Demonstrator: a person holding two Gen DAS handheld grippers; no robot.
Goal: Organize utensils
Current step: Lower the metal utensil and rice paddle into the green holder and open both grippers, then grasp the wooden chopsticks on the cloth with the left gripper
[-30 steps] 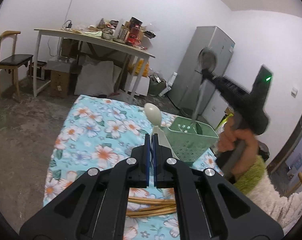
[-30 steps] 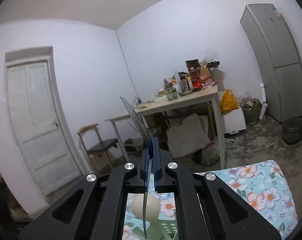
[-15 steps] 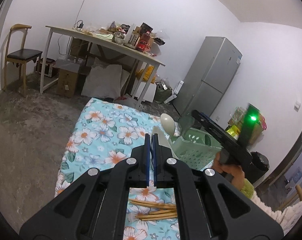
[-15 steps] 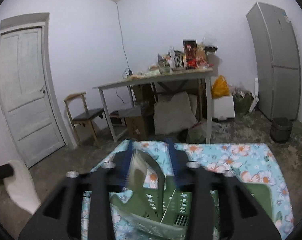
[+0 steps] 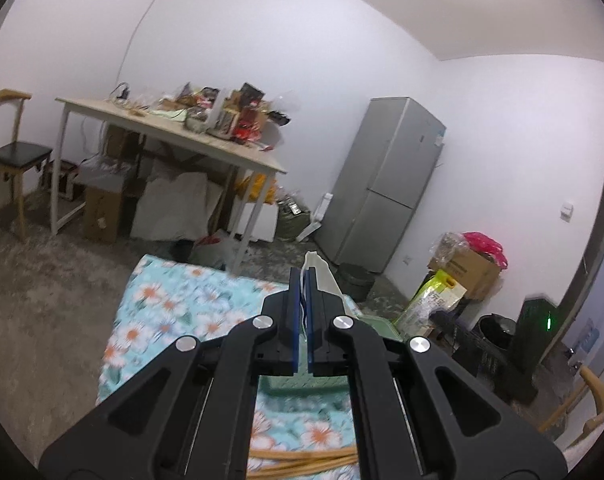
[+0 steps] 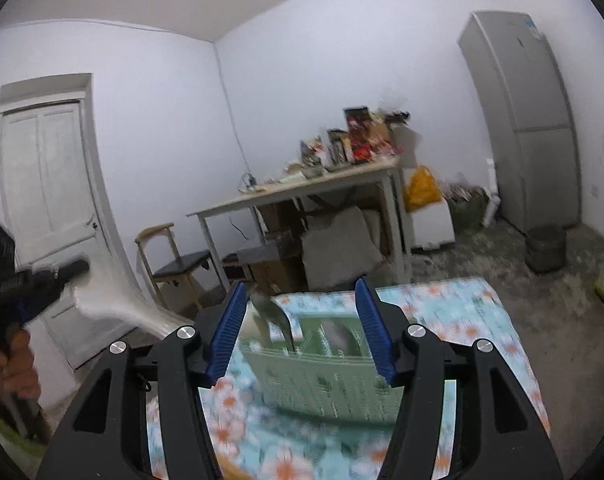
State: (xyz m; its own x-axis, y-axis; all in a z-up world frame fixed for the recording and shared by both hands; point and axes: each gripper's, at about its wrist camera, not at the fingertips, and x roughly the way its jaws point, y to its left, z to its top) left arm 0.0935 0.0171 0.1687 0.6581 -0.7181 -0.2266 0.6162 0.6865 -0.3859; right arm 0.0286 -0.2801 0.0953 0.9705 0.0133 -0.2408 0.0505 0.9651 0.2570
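We see the green basket (image 6: 321,376) standing on the floral tablecloth (image 6: 481,320), with a metal spoon (image 6: 276,322) upright in its left part and something dark in a compartment beside it that we cannot make out. Framing the basket, our right gripper (image 6: 300,328) has just been opening; its blue pads stand well apart with nothing pressed between them. Off to the left in that view, our left gripper (image 5: 302,304) is clamped together on a white spoon (image 5: 321,276), held in the air beside the basket, its handle blurred. From the left wrist view, wooden chopsticks (image 5: 302,462) lie on the cloth below the gripper, nearer than the basket's rim. Beyond stand a cluttered table (image 5: 174,136), a chair (image 5: 10,160) and a grey refrigerator (image 5: 385,188).
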